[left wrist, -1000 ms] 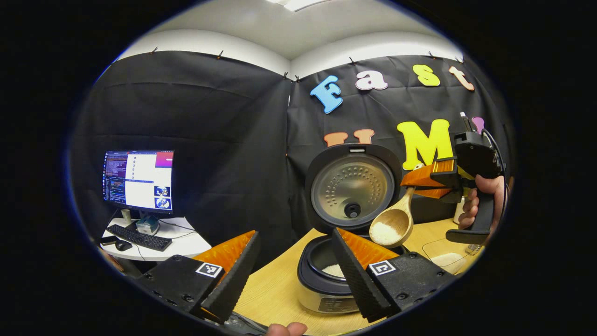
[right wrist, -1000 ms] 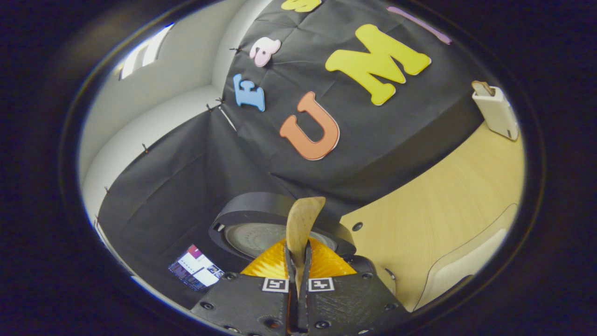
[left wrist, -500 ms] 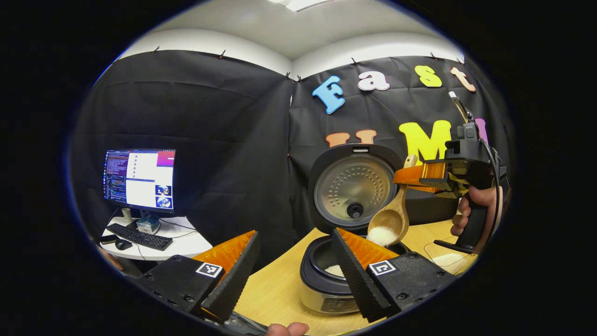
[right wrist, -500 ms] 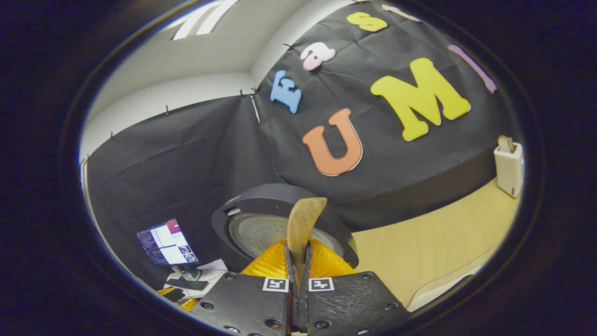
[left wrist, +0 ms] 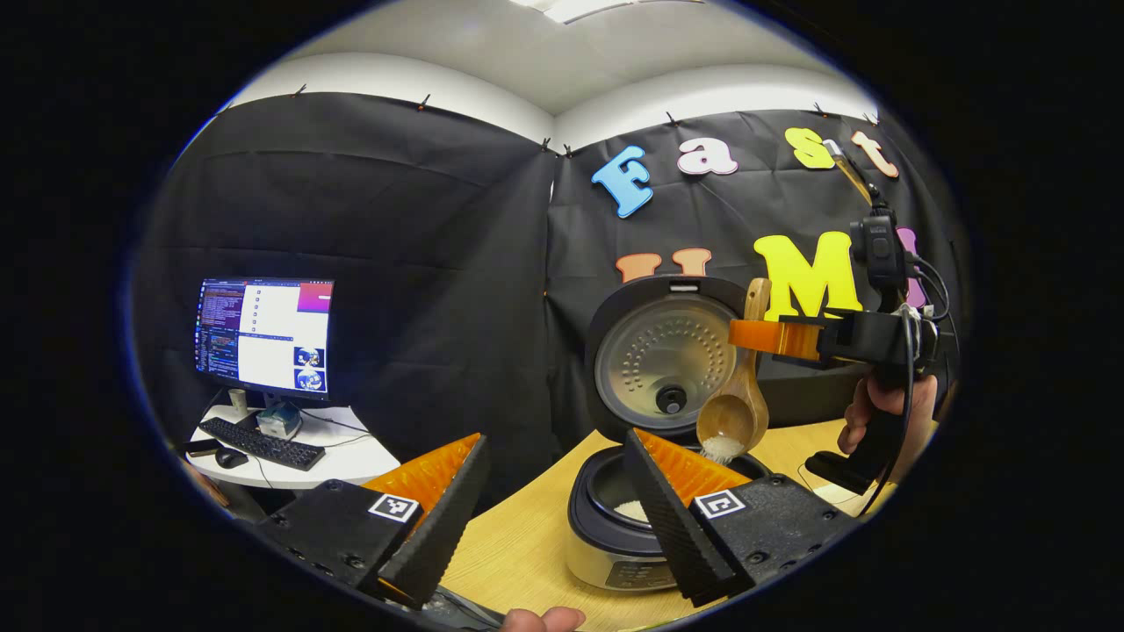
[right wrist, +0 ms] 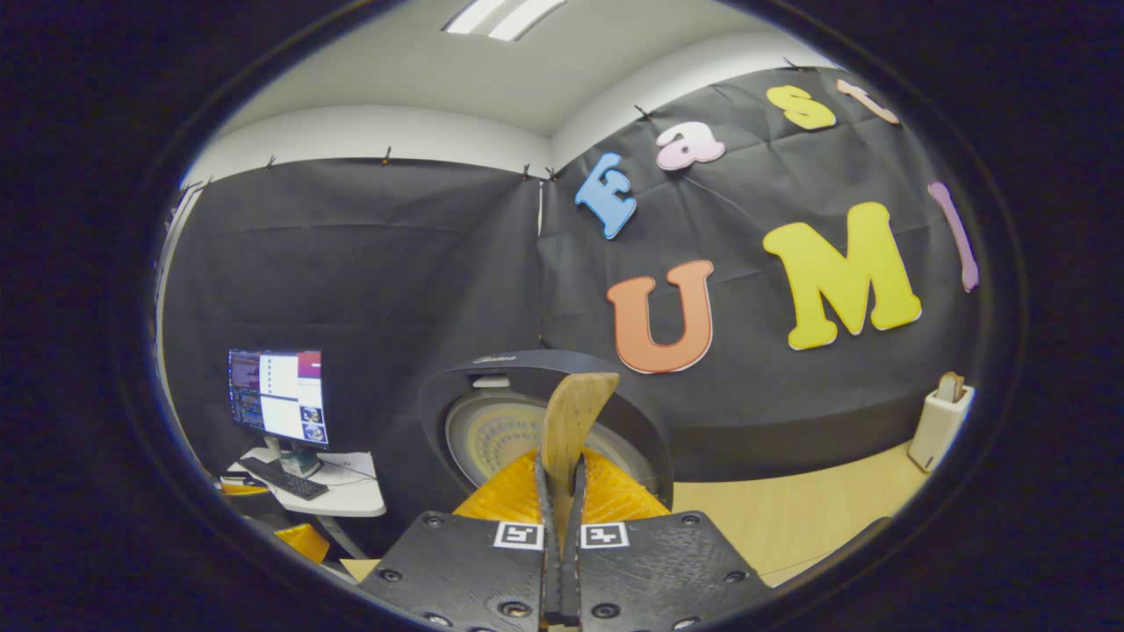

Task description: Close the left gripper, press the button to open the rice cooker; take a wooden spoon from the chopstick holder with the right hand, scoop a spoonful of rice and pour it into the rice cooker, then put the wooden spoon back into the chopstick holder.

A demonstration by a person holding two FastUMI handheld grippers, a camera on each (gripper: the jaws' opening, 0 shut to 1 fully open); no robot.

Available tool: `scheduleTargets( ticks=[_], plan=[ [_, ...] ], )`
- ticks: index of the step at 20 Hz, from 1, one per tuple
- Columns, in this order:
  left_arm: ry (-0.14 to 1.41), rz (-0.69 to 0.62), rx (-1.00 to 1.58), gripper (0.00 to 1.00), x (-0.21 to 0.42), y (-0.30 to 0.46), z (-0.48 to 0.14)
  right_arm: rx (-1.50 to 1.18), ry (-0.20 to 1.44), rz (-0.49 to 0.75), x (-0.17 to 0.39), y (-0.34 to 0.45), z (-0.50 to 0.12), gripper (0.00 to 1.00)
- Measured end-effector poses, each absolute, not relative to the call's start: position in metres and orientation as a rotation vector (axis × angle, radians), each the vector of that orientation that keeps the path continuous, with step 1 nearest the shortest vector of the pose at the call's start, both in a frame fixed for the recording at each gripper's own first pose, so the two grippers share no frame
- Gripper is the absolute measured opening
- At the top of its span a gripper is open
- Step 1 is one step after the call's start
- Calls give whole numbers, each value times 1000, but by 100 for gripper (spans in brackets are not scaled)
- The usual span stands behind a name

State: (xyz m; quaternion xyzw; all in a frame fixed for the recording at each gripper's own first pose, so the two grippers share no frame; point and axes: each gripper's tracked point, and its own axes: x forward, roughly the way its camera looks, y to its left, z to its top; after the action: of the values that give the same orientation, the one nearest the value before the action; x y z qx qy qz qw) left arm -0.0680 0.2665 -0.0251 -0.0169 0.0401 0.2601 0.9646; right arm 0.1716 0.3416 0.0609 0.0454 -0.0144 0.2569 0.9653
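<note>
Wooden spoon (left wrist: 743, 386) near-vertical, bowl down

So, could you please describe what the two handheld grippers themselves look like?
The left gripper has a black textured body, two wedge-shaped fingers and a square black-and-white marker on each side. The right gripper is a black unit with a pistol-style handle, cables looping behind it, and paired square markers at its finger bases.

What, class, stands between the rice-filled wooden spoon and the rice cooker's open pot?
Nothing visible does. The wooden spoon, held in the right tool, hangs just above the rice cooker, whose lid stands raised behind.
</note>
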Motion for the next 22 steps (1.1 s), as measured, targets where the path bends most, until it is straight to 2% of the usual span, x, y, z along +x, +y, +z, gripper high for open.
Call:
scheduleTargets(
  ticks=[9, 22],
  plan=[
    [64, 539, -31, 98, -72, 271, -26, -174, -155, 557, 160, 371, 66, 1],
    [54, 509, -26, 98, -69, 263, -21, -80, -117, 573, 146, 358, 76, 1]
  ],
)
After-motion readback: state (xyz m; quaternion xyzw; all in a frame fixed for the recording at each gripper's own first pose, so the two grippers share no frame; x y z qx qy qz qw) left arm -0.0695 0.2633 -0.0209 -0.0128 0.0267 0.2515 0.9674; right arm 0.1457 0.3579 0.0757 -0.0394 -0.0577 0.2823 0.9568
